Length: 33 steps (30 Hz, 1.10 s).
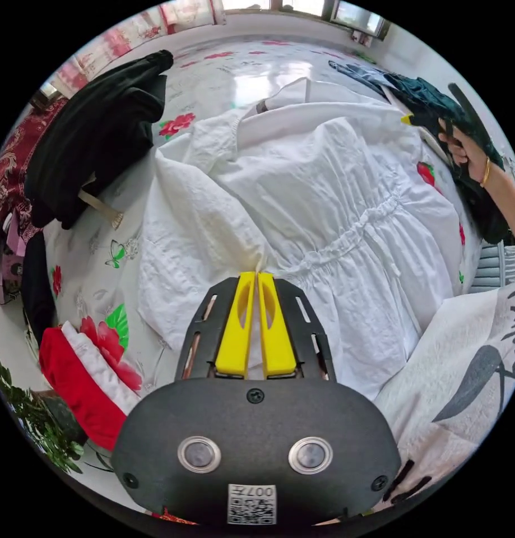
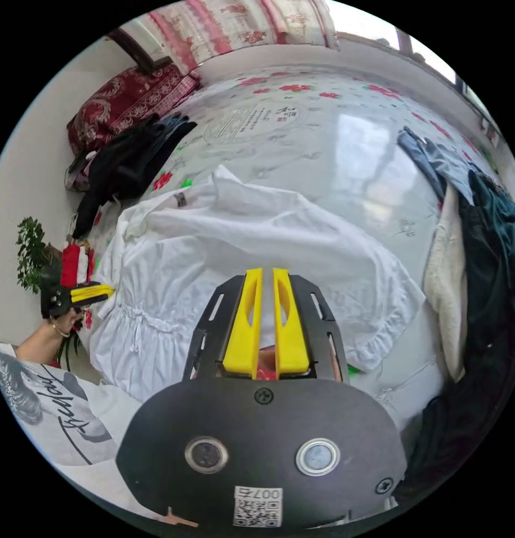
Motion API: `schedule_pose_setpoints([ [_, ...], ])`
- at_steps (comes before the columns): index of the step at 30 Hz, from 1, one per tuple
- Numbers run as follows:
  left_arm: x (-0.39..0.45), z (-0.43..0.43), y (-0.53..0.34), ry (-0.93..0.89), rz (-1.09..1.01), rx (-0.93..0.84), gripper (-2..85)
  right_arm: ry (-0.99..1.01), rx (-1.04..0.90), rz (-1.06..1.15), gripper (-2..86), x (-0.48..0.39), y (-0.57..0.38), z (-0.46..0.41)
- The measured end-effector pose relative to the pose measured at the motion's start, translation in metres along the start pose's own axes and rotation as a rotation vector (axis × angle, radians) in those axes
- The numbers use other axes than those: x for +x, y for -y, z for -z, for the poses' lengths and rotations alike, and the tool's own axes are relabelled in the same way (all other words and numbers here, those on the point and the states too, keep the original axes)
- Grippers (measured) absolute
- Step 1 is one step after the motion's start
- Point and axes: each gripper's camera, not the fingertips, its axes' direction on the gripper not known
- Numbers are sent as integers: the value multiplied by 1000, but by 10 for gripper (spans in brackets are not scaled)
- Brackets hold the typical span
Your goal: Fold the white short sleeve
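One white short sleeve (image 1: 324,185), two grippers, left gripper (image 1: 256,274), right gripper (image 2: 267,272)

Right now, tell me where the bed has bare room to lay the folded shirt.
Freest is the floral sheet beyond the white shirt, between the black clothes and the dark pile. A narrower strip lies between shirt and black clothes. Both side edges are crowded.
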Motion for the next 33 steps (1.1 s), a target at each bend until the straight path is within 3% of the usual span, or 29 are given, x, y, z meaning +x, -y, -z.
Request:
schedule_pose_setpoints([
  [5, -69, 71, -16, -90, 183, 190, -9, 11, 11, 82, 7, -41, -1, -16],
  [8, -138, 123, -21, 78, 366, 297, -7, 49, 31, 70, 10, -46, 0, -9],
  [10, -201, 158, -34, 213, 643, 372, -2, 75, 35, 60, 15, -47, -2, -5],
  [14, -220, 180, -70, 313, 858, 446, 24, 118, -8, 28, 36, -45, -24, 2],
  [17, -175, 153, -101, 234, 793, 417, 39, 142, -47, -24, 47, -37, -58, 7],
  [21, -74, 82, -155, -51, 642, 217, 66, 139, -116, -62, 62, -34, -106, 9],
  [24, 1, 56, -194, -130, 548, 110, 78, 161, -178, -60, 70, -41, -139, 7],
  [29, 71, 21, -212, -49, 393, -103, 68, 168, -276, 28, 40, -74, -173, -13],
  [30, 81, 10, -211, 26, 358, -185, 31, 156, -299, 41, 34, -77, -177, -18],
  [33, 108, 14, -212, 121, 175, -177, -3, 90, -365, 120, 9, -92, -200, -29],
])
